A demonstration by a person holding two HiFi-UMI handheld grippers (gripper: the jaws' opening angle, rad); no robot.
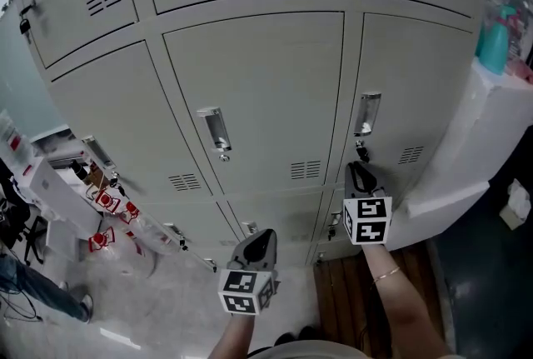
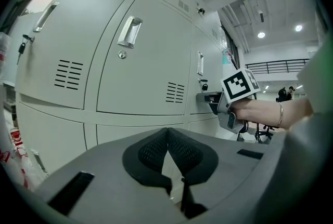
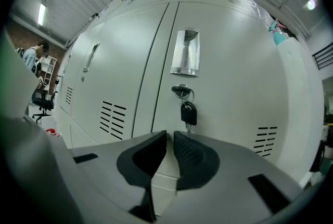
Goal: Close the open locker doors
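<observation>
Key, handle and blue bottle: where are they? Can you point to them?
Key (image 3: pixel 188 113): right gripper view, on its black head hanging below the lock.
Handle (image 3: pixel 185 52): right gripper view, middle of the shiny metal plate.
Blue bottle (image 1: pixel 495 45): head view, on the bottle's body at the upper right.

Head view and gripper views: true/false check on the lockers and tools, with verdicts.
1. A key with a black fob hangs in the lock of the right locker door. True.
2. The right tool grips the black fob. False: nothing is between its jaws, which stand a narrow gap apart.
3. The left tool has its tips together and holds nothing. True.
4. The middle locker door stands wide open. False: it sits flush in its frame.
</observation>
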